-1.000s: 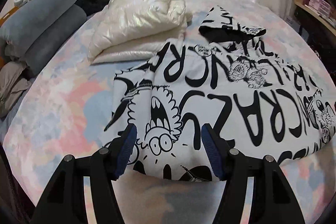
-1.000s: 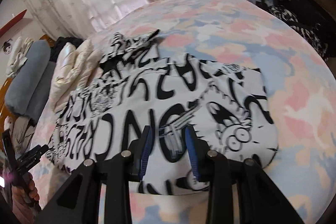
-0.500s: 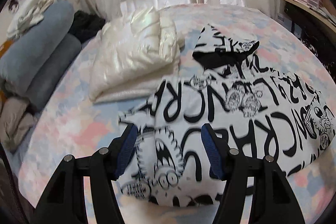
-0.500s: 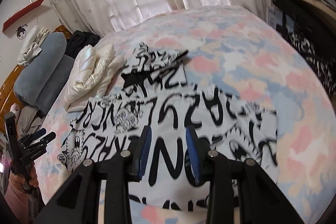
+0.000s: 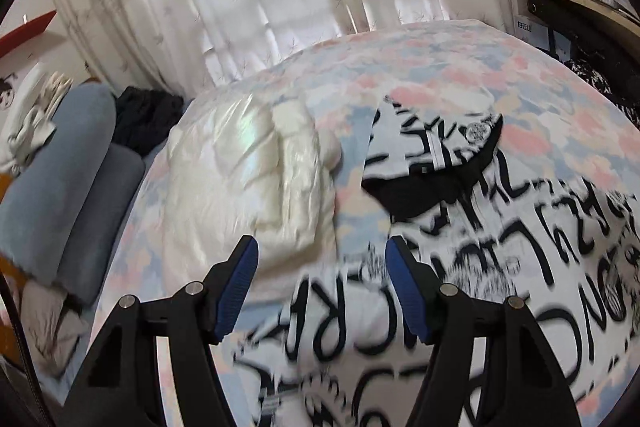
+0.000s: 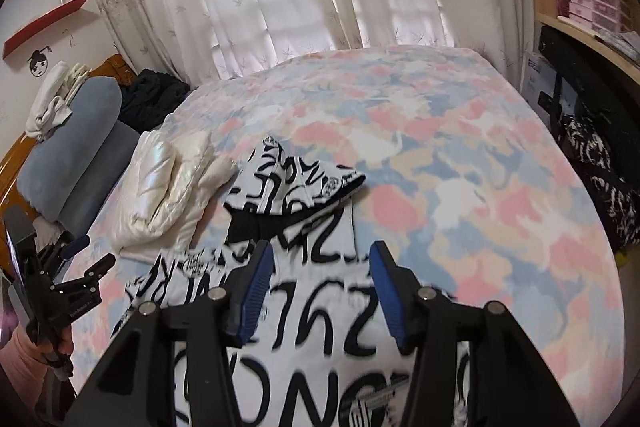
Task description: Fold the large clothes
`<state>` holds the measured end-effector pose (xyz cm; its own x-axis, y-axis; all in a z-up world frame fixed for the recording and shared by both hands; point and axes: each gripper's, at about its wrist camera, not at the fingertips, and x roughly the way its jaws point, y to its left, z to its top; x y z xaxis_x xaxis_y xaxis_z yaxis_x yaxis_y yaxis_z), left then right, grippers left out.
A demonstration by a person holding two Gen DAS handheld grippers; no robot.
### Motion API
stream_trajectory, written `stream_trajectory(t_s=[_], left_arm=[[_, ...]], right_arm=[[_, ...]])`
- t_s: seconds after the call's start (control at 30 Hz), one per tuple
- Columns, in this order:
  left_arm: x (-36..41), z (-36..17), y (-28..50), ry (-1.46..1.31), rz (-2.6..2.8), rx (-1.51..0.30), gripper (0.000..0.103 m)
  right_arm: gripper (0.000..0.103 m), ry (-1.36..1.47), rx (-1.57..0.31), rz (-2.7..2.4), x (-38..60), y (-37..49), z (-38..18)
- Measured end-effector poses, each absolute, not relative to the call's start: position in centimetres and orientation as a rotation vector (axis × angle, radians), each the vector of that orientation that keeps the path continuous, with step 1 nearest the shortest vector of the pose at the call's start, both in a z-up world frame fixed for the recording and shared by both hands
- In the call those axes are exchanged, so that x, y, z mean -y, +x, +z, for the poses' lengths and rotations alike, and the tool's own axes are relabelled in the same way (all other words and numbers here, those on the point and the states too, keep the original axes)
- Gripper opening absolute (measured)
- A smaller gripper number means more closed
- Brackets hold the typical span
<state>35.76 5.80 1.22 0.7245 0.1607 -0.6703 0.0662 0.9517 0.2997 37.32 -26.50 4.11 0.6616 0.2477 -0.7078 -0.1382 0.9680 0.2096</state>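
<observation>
A white hoodie with black lettering and cartoon prints (image 5: pixel 500 267) (image 6: pixel 312 307) lies flat on the bed, its hood (image 5: pixel 432 155) (image 6: pixel 296 183) pointing towards the curtains. My left gripper (image 5: pixel 322 243) hovers above the hoodie's left edge. Its jaws are opening a little wider, and nothing is between them. My right gripper (image 6: pixel 320 247) hangs over the hoodie's body below the hood, jaws opening, also with nothing between them. In the right wrist view the left gripper (image 6: pixel 94 251) shows at the left edge, held by a hand.
A folded white puffer jacket (image 5: pixel 248 179) (image 6: pixel 168 183) lies left of the hood. Grey-blue bolsters (image 5: pixel 68 163) and dark clothes (image 5: pixel 148 119) sit at the headboard. The pastel bed cover (image 6: pixel 440 147) stretches right towards a shelf unit (image 6: pixel 592 7) and a black-and-white garment (image 6: pixel 600 163).
Both grippers have risen off the hoodie's near edge, so more of the bed and curtains shows. The right jaws have widened. The hoodie has stayed flat on the bed.
</observation>
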Motion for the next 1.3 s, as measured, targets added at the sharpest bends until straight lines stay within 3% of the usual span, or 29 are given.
stream_trajectory(t_s=[0.23,0.47,0.67,0.93,0.97,1.0,1.03,1.27,1.3], left_arm=[[-2.5,0.4,46.0,0.306,0.049,-0.768,0.065],[-0.2,-4.8,54.3,0.195,0.010,-0.863,0.065],[1.8,-9.5,57.0,0.164,-0.056,-0.905,0.065],[2.6,-11.7,58.5,0.156,-0.102,-0.909,0.065],[2.7,-11.9,58.8,0.156,-0.098,-0.911,0.065],[2.7,-12.0,58.9,0.153,-0.096,-0.912,0.065],[2.8,-12.2,59.1,0.151,-0.091,-0.914,0.065],[3.7,-14.3,59.6,0.200,-0.043,-0.962,0.065],[3.8,-15.1,59.8,0.211,-0.031,-0.987,0.065]], right_arm=[[0.054,0.227,-0.915,0.206,27.2,48.0,2.1],[0.058,0.341,-1.008,0.211,27.0,56.8,-3.9],[0.058,0.407,-1.087,0.189,26.4,61.6,-10.8],[0.058,0.588,-1.122,0.217,26.9,65.5,-17.2],[0.049,0.586,-1.122,0.239,26.6,65.7,-17.4],[0.017,0.563,-1.117,0.259,26.1,65.7,-17.4],[0.005,0.497,-1.100,0.257,25.5,65.4,-17.0],[0.005,0.389,-0.905,0.055,27.3,58.7,-12.9],[0.009,0.382,-0.914,0.036,27.6,58.1,-12.9]])
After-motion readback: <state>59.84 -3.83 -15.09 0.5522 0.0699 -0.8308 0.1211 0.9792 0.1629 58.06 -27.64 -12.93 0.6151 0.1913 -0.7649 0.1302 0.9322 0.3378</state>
